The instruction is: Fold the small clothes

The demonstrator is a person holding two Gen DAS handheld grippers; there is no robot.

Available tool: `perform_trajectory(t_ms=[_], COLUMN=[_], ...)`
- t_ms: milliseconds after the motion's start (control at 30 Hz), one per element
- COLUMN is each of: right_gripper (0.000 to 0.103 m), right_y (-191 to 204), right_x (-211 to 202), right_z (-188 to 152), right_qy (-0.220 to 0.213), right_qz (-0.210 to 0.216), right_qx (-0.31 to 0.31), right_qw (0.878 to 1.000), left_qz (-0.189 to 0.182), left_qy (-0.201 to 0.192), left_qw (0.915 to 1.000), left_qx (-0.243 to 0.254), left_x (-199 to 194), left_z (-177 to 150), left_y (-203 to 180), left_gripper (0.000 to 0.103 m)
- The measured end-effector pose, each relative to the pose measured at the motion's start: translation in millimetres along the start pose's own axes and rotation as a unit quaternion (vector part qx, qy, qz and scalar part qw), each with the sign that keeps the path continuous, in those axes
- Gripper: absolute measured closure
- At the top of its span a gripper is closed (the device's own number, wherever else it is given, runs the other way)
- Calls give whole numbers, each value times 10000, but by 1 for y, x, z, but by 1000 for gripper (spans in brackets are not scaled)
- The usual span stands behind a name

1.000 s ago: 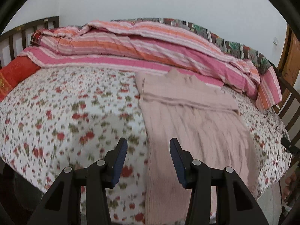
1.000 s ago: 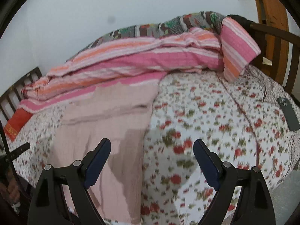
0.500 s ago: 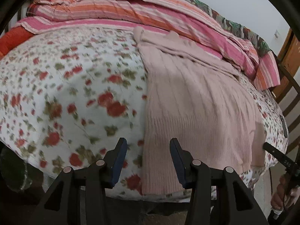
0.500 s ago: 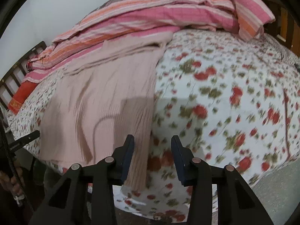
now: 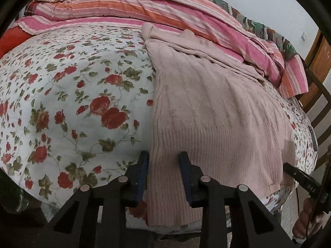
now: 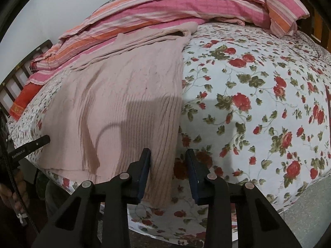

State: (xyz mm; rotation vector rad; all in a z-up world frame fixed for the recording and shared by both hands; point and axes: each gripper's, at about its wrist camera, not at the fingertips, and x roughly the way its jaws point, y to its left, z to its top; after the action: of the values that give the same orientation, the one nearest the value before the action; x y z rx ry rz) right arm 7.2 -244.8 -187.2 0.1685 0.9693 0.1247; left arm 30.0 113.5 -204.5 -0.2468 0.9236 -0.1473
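A pale pink ribbed knit garment (image 5: 213, 111) lies flat on the floral bed, its hem hanging over the near edge. It also shows in the right wrist view (image 6: 124, 103). My left gripper (image 5: 163, 161) is open, its jaws straddling the hem's left corner. My right gripper (image 6: 168, 158) is open, its jaws straddling the hem's right corner. In each view the other gripper shows as a black tip at the far hem corner (image 5: 300, 175) (image 6: 31, 144).
The floral bedsheet (image 5: 72, 103) covers the bed. A pink and orange striped quilt (image 5: 165, 10) is bunched along the far side, touching the garment's top. A red cushion (image 6: 22, 101) lies at the far left. A wooden chair (image 5: 318, 95) stands at the right.
Both grippers have moved down and closer to the bed's near edge, onto the garment's hem corners. The right gripper's jaws narrowed from wide open a second ago.
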Motion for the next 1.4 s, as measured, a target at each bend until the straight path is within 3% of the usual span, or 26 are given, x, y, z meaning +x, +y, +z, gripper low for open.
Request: perform_trajectory(t_ms=[67, 300, 367, 500, 733, 900, 1000, 1067, 1200, 1400], right_gripper=[69, 70, 73, 89, 89, 90, 96, 97, 98, 98], right_y=[3, 9, 8, 6, 6, 6, 7, 7, 9, -2], right_x=[2, 2, 1, 1, -1, -1, -3, -8, -23, -50], right_z=[0, -3, -4, -5, -9, -9, -10, -9, -7, 3], right_qy=[-29, 27, 22, 80, 93, 97, 94, 10, -200, -497], right_qz=[-32, 93, 93, 192, 214, 211, 280, 320, 468, 867], right_qx=[-32, -148, -131, -39, -23, -19, 38, 69, 79, 402], right_qw=[10000, 9998, 9999, 9998, 9997, 9997, 9996, 9995, 9987, 9942], left_qz=[-30, -114, -88, -57, -72, -67, -131, -276, -949, -1202], left_qy=[18, 108, 100, 87, 80, 73, 30, -13, -96, -349], left_qw=[10000, 9999, 9999, 9999, 9999, 9999, 9999, 9994, 9922, 9870], left_qx=[-1, -23, 3, 4, -64, -70, -108, -228, -798, -1010], left_x=[0, -6, -7, -9, -11, -12, -15, -19, -31, -55], left_z=[-1, -10, -12, -15, -18, -20, -20, -20, -18, -12], left_y=[0, -2, -3, -3, -2, -1, 0, 3, 17, 23], left_gripper=[81, 82, 82, 82, 83, 92, 95, 96, 96, 96])
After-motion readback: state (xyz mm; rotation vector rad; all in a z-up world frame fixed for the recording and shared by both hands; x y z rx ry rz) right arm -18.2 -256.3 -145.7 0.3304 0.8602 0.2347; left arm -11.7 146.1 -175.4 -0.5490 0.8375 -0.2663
